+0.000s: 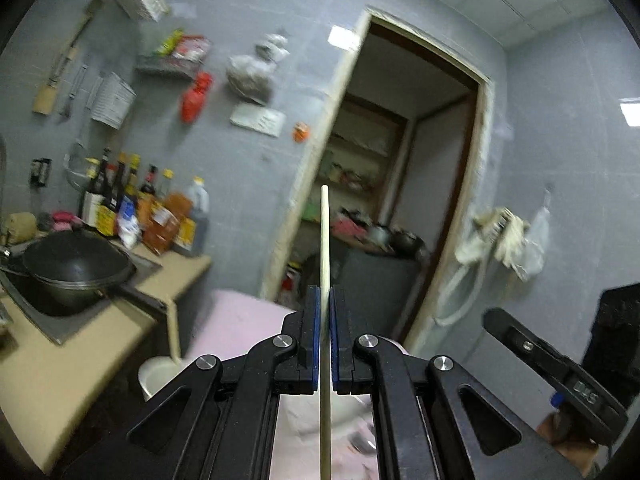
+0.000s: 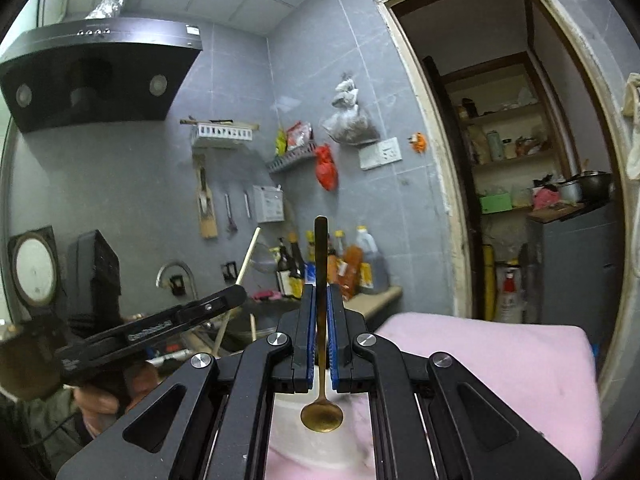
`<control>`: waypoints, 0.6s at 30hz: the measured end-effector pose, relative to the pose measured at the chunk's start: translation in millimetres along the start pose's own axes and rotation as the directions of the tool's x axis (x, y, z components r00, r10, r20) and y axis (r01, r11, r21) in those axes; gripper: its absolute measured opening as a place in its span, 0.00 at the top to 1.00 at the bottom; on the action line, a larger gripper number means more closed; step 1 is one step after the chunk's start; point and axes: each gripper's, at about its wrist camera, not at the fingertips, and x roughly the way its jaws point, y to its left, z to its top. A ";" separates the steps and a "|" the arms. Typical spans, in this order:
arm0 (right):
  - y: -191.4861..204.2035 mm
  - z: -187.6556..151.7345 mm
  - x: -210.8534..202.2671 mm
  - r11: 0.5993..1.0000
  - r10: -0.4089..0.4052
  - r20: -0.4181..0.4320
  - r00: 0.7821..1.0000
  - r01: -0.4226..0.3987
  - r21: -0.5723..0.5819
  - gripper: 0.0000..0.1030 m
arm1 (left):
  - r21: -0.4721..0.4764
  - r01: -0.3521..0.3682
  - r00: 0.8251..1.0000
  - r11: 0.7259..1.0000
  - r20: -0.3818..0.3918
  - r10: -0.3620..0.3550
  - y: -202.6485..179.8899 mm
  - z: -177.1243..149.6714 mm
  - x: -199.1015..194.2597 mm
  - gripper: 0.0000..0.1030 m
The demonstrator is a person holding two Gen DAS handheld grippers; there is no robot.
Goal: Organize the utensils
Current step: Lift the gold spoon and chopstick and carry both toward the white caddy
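My left gripper (image 1: 325,300) is shut on a pale wooden chopstick (image 1: 325,240) that stands upright between its blue pads, its top end well above the fingertips. My right gripper (image 2: 319,300) is shut on a gold spoon (image 2: 321,360) held upright by the handle, bowl down, above a white cup (image 2: 304,432) on the pink cloth (image 2: 500,364). The left gripper also shows in the right wrist view (image 2: 236,294), raised at the left with the chopstick (image 2: 244,264) slanting up from it. The right gripper's body shows at the right edge of the left wrist view (image 1: 560,368).
A counter (image 1: 72,368) at the left carries a black wok (image 1: 76,268) and several sauce bottles (image 1: 148,208). A white cup (image 1: 160,376) with a wooden stick stands below it. An open doorway (image 1: 400,184) to a pantry is ahead. A range hood (image 2: 96,72) hangs at the upper left.
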 end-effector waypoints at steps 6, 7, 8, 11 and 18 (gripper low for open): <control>15.3 7.8 35.2 0.999 0.000 0.027 1.000 0.001 -0.041 0.97 | -0.033 -0.081 0.992 0.996 0.089 0.084 39.1 9.3 17.0 0.98; 17.9 6.6 40.6 0.999 -0.007 0.029 1.000 0.008 -0.052 0.97 | -0.041 -0.093 0.990 0.995 0.099 0.097 45.3 8.8 20.1 0.98; 18.8 4.4 43.9 0.998 -0.013 0.030 0.999 0.015 -0.061 0.97 | -0.046 -0.102 0.989 0.994 0.105 0.107 49.8 8.0 22.9 0.98; 21.5 -4.9 58.3 0.996 -0.026 0.017 1.000 0.027 -0.079 0.97 | -0.039 -0.132 0.982 0.991 0.134 0.136 59.8 1.7 27.3 0.98; 19.5 -28.9 79.3 0.994 -0.054 -0.017 0.998 0.052 -0.101 0.97 | -0.001 -0.222 0.952 0.975 0.216 0.217 65.6 -19.6 32.2 0.98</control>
